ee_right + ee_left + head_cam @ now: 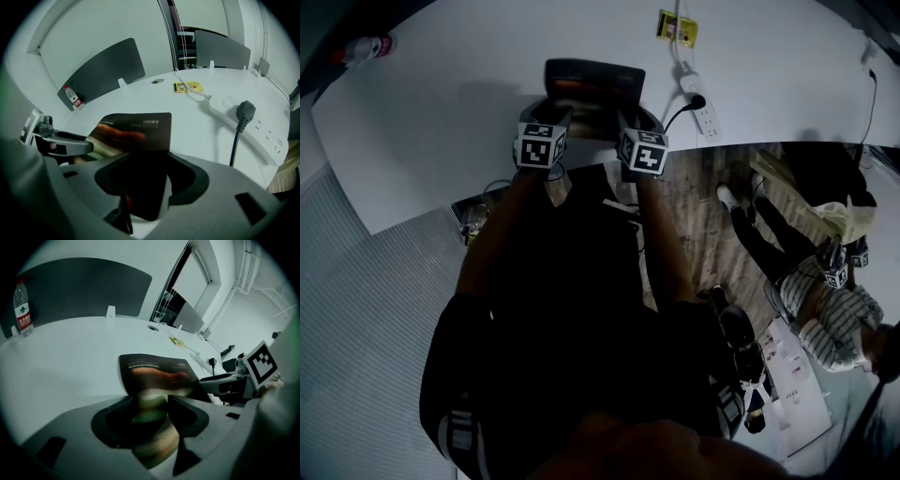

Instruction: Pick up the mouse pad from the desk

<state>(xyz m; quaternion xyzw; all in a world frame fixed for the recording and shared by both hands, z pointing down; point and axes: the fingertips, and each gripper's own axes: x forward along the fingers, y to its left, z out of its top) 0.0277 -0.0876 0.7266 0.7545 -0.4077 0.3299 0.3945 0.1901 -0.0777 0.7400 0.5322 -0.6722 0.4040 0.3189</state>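
Person's dark torso (572, 309) fills lower centre of head view, arms stretched up frame. Left gripper (154, 411): jaws apart, blurred near end of mouse pad (592, 80) in gap. Right gripper (145, 180): jaws wide apart, pad's near corner between them, unclamped. Pad dark, upper centre, at near edge of white surface (441, 103). Power strip (705, 117) to its right.

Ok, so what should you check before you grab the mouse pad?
1. Mouse pad lies on the desk: ok.
2. Its near edge sits between the left gripper jaws: ok.
3. Its near edge sits between the right gripper jaws: ok.
4. Both grippers closed on it: not ok, the jaws stand apart.
5. Power strip is clear of the pad: ok.
6. Pad lies flat: cannot tell, blurred.
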